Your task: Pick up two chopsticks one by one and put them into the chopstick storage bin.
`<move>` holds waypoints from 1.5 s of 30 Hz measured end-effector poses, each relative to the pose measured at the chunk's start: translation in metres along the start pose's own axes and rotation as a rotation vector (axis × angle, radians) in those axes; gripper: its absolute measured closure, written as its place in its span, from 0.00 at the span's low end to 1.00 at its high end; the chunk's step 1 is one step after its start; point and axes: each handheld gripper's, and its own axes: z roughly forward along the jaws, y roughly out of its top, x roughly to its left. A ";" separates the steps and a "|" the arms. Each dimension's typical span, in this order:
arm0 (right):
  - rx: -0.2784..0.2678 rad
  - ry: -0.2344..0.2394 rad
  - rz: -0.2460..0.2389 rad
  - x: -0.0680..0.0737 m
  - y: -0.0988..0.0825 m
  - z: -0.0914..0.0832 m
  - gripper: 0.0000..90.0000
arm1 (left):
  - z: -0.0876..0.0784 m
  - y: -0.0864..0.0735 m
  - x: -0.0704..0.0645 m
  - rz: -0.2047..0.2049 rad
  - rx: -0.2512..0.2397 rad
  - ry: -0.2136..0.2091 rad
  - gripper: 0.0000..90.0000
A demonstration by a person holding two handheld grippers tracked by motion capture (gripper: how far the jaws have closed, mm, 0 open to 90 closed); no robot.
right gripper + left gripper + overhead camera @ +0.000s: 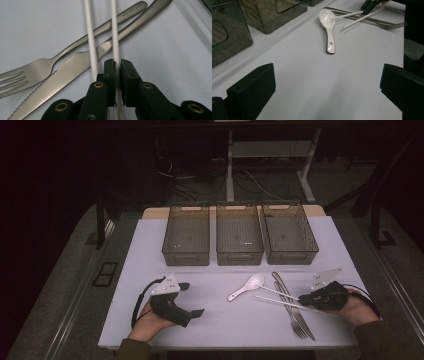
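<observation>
In the high view the left gripper (192,299) lies low at the lower left of the frame, jaws spread wide with only bare table (150,250) between them. Right of it, at centre, a white spoon (246,287) lies with its bowl toward the upper right. Further right, two white chopsticks run nearly level, tips toward the spoon, crossing a fork (294,315) and knife (295,307). The right gripper (118,65) is clamped on one chopstick (115,32); the other chopstick (90,37) lies just beside its jaws.
</observation>
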 end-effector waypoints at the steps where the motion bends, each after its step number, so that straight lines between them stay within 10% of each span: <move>1: -0.003 0.001 0.000 0.000 0.000 0.000 0.94 | 0.000 0.000 0.000 0.003 0.002 0.001 0.00; 8: -0.008 0.002 -0.032 -0.001 -0.001 -0.002 0.94 | 0.000 0.000 0.001 0.009 -0.003 0.002 0.00; 29: -0.125 -0.013 0.093 -0.009 0.005 -0.024 0.94 | -0.002 -0.007 0.001 0.004 -0.022 0.021 0.00; 45: -0.200 -0.004 0.155 -0.014 0.042 -0.033 0.94 | 0.003 -0.003 0.011 0.019 -0.050 0.025 0.00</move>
